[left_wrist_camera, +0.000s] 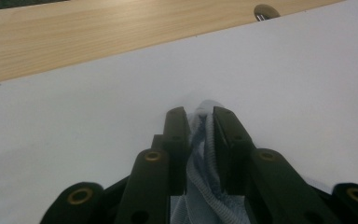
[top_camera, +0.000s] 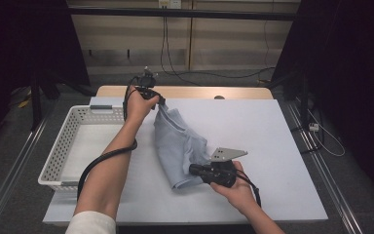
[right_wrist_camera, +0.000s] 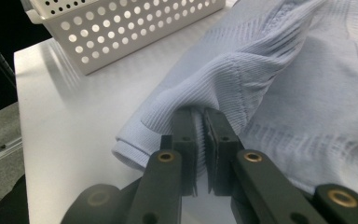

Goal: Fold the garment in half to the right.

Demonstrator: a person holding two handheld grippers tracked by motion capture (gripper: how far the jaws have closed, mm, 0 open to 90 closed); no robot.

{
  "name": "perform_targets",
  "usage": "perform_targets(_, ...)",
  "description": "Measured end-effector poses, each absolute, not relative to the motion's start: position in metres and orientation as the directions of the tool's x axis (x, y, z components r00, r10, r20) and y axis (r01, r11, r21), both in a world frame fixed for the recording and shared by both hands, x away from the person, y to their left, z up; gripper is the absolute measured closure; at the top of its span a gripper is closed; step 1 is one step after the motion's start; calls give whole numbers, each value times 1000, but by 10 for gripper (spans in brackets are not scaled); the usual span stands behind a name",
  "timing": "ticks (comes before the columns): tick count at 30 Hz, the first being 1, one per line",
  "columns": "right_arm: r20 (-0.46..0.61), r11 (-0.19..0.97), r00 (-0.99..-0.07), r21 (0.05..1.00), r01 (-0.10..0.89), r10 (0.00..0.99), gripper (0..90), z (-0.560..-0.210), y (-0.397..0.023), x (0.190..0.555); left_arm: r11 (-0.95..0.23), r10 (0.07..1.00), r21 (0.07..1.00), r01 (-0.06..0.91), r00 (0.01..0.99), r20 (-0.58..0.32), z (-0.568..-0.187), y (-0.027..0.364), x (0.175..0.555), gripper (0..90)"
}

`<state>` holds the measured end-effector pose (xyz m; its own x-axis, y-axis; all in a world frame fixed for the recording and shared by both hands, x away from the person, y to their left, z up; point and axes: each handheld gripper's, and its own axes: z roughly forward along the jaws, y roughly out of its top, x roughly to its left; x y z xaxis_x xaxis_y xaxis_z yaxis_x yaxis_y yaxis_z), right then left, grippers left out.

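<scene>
A pale blue ribbed garment (top_camera: 180,146) lies bunched along the middle of the white table cover (top_camera: 272,146). My left gripper (top_camera: 159,103) pinches its far end, and in the left gripper view the cloth (left_wrist_camera: 200,154) is squeezed between the black jaws of that gripper (left_wrist_camera: 200,114). My right gripper (top_camera: 193,169) grips the near end. In the right gripper view its jaws (right_wrist_camera: 200,114) clamp a fold of the ribbed cloth (right_wrist_camera: 261,88), with the hem curling to the left below them.
A white perforated basket (top_camera: 58,156) stands at the left edge of the table (right_wrist_camera: 121,32). Bare wooden tabletop (top_camera: 190,91) shows beyond the cover's far edge. Cables trail from both grippers. Dark curtains flank the table.
</scene>
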<state>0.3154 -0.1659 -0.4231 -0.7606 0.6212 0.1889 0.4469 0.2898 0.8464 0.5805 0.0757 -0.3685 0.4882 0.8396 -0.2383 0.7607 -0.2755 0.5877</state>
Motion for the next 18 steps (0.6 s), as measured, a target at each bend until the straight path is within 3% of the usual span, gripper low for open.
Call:
perform_targets(7, 182, 291, -752, 845, 450, 633, 850, -424, -170, 313, -285, 835, 593, 753, 499, -232, -371, 67, 581, 734)
perform_targets(13, 174, 298, -747, 841, 452, 642, 850, -426, -172, 313, -268, 835, 613, 743, 496, -236, -372, 68, 582, 547)
perform_targets(15, 179, 294, -742, 839, 459, 646, 850, -427, -172, 314, -268, 837, 622, 736, 497, -229, -371, 69, 582, 444)
perform_targets(18, 177, 298, -742, 836, 460, 647, 850, -428, -173, 314, -269, 835, 626, 732, 501, -228, -370, 72, 581, 403)
